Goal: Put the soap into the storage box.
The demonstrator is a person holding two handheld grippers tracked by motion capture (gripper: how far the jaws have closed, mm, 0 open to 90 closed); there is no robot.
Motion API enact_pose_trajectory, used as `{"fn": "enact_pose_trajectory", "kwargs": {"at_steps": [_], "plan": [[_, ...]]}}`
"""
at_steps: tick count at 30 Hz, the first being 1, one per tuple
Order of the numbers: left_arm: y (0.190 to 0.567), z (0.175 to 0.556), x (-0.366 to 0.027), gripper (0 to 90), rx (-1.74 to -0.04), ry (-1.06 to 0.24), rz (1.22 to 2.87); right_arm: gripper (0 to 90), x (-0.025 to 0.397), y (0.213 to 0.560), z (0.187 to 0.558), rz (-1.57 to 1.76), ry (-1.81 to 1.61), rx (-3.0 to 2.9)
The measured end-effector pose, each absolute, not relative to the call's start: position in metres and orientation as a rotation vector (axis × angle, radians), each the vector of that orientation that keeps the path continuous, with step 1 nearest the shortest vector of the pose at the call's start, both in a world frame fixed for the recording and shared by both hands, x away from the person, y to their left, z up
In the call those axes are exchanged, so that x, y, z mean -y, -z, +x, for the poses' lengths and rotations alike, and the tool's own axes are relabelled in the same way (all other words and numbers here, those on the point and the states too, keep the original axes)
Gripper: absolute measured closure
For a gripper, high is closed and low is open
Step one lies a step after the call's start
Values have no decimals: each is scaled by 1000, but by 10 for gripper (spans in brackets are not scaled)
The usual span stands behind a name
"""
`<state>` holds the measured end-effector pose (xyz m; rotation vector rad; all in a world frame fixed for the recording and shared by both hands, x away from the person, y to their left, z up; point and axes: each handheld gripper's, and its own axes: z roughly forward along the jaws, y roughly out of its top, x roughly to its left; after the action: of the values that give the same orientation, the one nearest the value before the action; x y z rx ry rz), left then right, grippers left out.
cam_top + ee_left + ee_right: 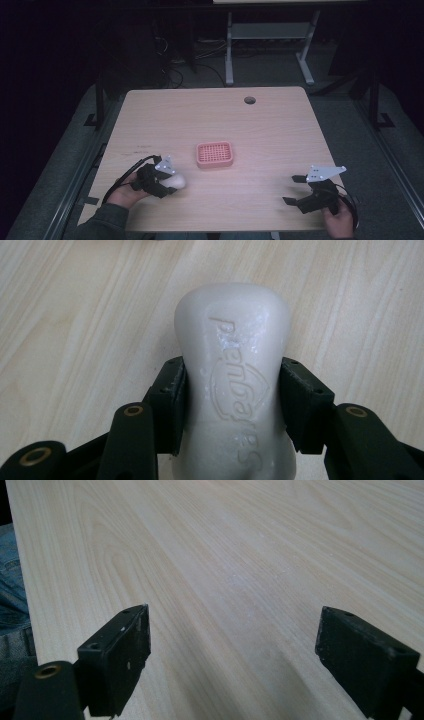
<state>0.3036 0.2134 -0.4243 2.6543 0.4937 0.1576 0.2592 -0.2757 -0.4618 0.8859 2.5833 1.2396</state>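
A white bar of soap (235,375) with raised lettering sits between the pads of my left gripper (232,400), which is shut on its narrow waist. In the high view the soap (179,181) pokes out of the left gripper (167,184) at the table's front left, low over the wood. A pink perforated soap dish (214,154) rests mid-table, a short way up and to the right of the soap. My right gripper (295,190) stands open near the front right edge, and its gripper view (232,655) shows bare wood between the jaws.
The light wooden table (270,125) has a round cable hole (249,100) near its far edge. Beyond it on the dark floor stand a desk's metal legs (229,50) and loose cables. A person's jeans (10,600) show past the table edge.
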Motion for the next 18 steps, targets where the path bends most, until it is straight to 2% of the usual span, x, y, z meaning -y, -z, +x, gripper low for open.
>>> {"fn": "enact_pose_trajectory", "kwargs": {"at_steps": [18], "plan": [[413,314,-203,493,-460,-147,2630,142,275,463,259,885,-1246,-2586]]}}
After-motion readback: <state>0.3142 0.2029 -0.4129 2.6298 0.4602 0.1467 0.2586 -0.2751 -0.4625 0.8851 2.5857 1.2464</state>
